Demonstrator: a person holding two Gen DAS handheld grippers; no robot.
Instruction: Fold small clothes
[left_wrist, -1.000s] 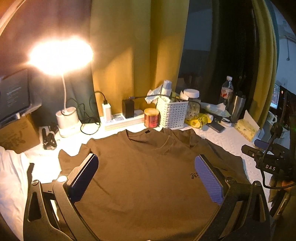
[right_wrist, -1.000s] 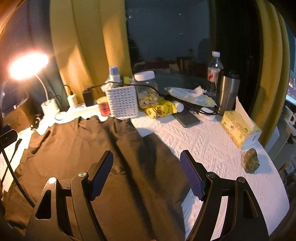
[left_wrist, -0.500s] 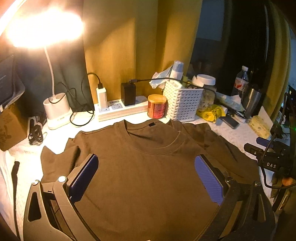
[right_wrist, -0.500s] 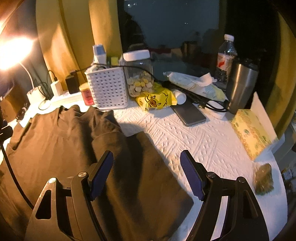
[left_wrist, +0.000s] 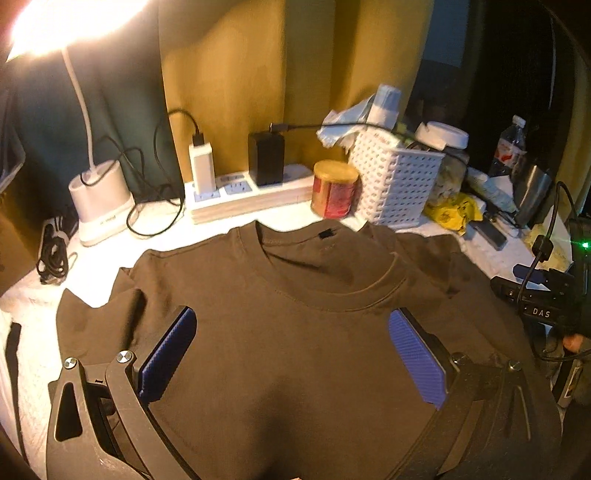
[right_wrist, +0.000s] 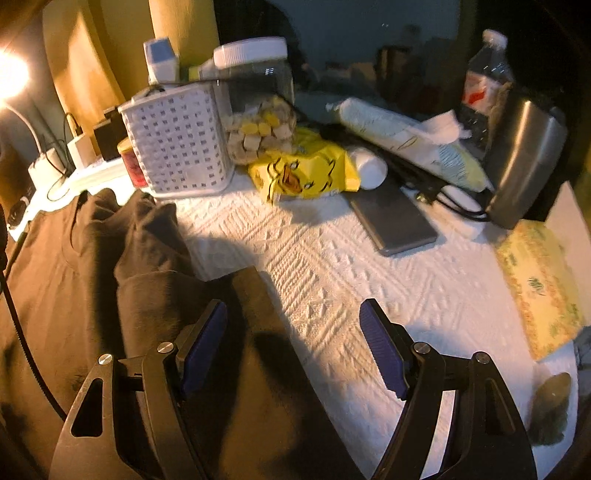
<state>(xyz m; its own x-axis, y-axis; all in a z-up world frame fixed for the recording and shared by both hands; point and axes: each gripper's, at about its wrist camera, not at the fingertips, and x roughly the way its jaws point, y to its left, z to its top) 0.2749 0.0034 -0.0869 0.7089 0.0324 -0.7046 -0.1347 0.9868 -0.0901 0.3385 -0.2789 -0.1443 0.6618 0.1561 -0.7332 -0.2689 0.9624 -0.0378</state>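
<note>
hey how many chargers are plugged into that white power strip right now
2. A white charger stands at the left end of the power strip, and a black charger stands further right. No others are visible.

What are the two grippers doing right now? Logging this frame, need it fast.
Left gripper: open, holding nothing, over the brown T-shirt.
Right gripper: open, holding nothing, at the shirt's edge.

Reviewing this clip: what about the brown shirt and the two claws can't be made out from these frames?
- Brown shirt hem: cut off by the bottom edge in the left wrist view.
- Its right sleeve: bunched and in shadow in the right wrist view.
- Left claw, right claw: open; height above the cloth is unclear.
</note>
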